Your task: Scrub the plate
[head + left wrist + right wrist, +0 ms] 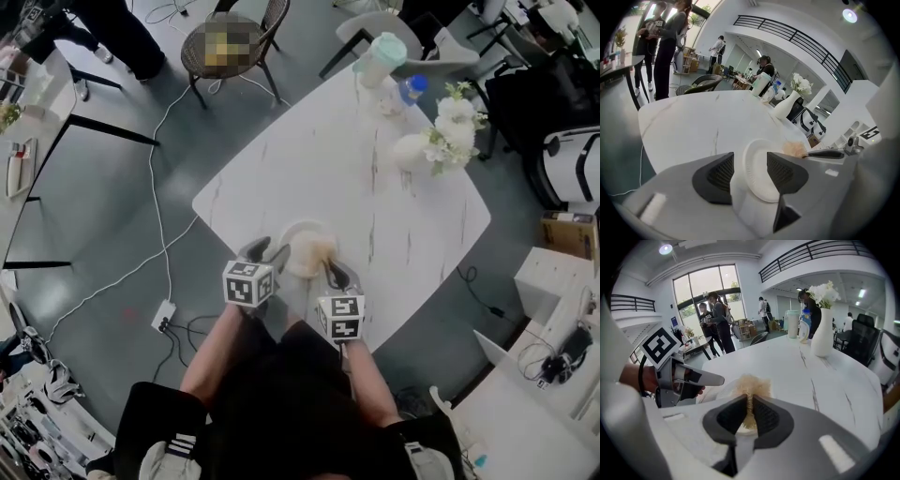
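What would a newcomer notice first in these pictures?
A white plate lies near the close edge of the marble table. On it rests a tan scrubber, clamped in the right gripper. The left gripper is open, with the plate's rim between its jaws. On the far side of the table stands a white vase of white flowers.

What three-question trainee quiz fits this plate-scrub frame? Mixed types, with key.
1. True or false: the right gripper is shut on the tan scrubber.
2. What lies between the left gripper's open jaws? A a mug; B the white plate's rim; C nothing.
3. Fill in: the white flowers stand in a ____.
Key: 1 true; 2 B; 3 vase.
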`<state>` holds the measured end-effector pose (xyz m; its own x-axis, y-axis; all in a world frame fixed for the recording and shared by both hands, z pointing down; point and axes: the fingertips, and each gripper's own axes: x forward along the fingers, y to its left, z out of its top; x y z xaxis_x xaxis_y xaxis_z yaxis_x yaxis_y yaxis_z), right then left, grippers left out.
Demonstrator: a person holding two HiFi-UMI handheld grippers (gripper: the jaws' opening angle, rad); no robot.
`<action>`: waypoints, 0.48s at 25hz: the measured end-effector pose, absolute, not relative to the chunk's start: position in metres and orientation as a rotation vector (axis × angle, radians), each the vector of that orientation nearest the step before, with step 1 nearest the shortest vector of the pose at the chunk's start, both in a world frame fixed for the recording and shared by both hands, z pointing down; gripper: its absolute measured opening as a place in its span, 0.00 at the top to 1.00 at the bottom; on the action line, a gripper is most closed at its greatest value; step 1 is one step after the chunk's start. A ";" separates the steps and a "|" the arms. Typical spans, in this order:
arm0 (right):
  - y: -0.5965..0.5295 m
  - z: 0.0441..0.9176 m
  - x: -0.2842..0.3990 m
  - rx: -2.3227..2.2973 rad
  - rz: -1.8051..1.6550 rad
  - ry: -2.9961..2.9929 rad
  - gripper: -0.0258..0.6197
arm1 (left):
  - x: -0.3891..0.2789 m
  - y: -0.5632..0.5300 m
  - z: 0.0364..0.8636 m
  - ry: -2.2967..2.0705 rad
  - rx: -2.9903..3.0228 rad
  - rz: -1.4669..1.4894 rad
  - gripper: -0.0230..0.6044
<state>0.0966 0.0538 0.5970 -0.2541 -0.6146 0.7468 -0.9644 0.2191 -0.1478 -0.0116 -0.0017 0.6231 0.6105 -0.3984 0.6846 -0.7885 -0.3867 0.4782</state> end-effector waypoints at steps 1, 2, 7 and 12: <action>0.053 0.594 0.096 1.461 0.825 -1.953 0.90 | -0.013 -0.002 0.620 -0.935 2.017 0.601 0.59; 0.052 0.590 0.095 1.469 0.817 -1.954 0.90 | -0.014 -0.002 0.616 -0.932 2.026 0.604 0.59; 0.048 0.569 0.094 1.527 0.777 -1.965 0.90 | -0.021 -0.003 0.591 -0.940 2.088 0.606 0.66; 0.038 0.540 0.093 1.625 0.728 -1.984 0.90 | -0.024 -0.010 0.557 -0.934 2.200 0.615 0.76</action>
<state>0.0933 0.0384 0.5395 -0.1870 -0.7322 0.6549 -0.9820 0.1572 -0.1047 -0.0240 -0.0099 0.5569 0.6344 -0.4456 0.6316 -0.7564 -0.5264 0.3883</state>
